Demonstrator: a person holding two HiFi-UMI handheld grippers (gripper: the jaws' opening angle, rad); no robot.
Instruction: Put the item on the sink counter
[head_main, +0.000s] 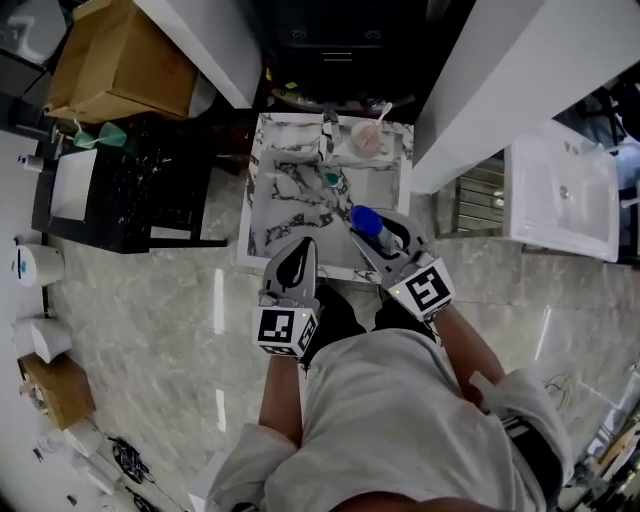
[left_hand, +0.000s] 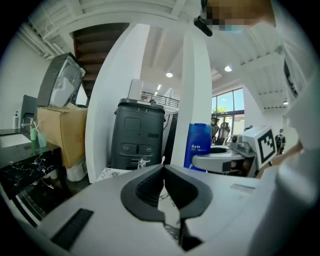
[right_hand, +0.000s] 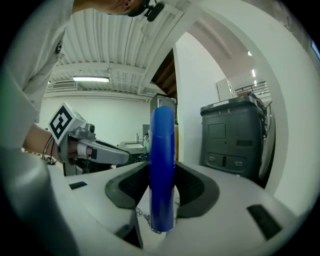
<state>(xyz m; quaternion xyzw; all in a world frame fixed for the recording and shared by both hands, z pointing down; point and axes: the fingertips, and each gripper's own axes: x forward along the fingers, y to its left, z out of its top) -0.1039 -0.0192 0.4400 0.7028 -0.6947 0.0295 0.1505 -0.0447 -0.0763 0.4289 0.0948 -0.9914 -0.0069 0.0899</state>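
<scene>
Right gripper (right_hand: 163, 176) clamps the blue bottle (right_hand: 162, 140) upright, long axis vertical.

blue plastic bottle (right_hand: 162, 170) gleaming smooth and glossy, veined marble sink counter (head_main: 285, 200) shining polished, cardboard box (head_main: 120, 60) looking matt, stone floor (head_main: 170, 310) reflecting light

Looking down now on a loose off-white long-sleeved top (head_main: 385, 420), creased, sleeves pushed up off the forearms. Over to the pale grey moulded-plastic left gripper (head_main: 303, 245): smooth wedge-shaped shell, black ribbed pads (left_hand: 148, 187) set in a dark curved surround, one small black rectangular inset (left_hand: 72, 229) on the casing. Capped at the back with a white cube (head_main: 285, 330) printed with black square markers. Same build on the pale grey right gripper (head_main: 380, 235), again with a marker cube (head_main: 428, 288) and dark ribbed liners (right_hand: 126, 186).
</scene>
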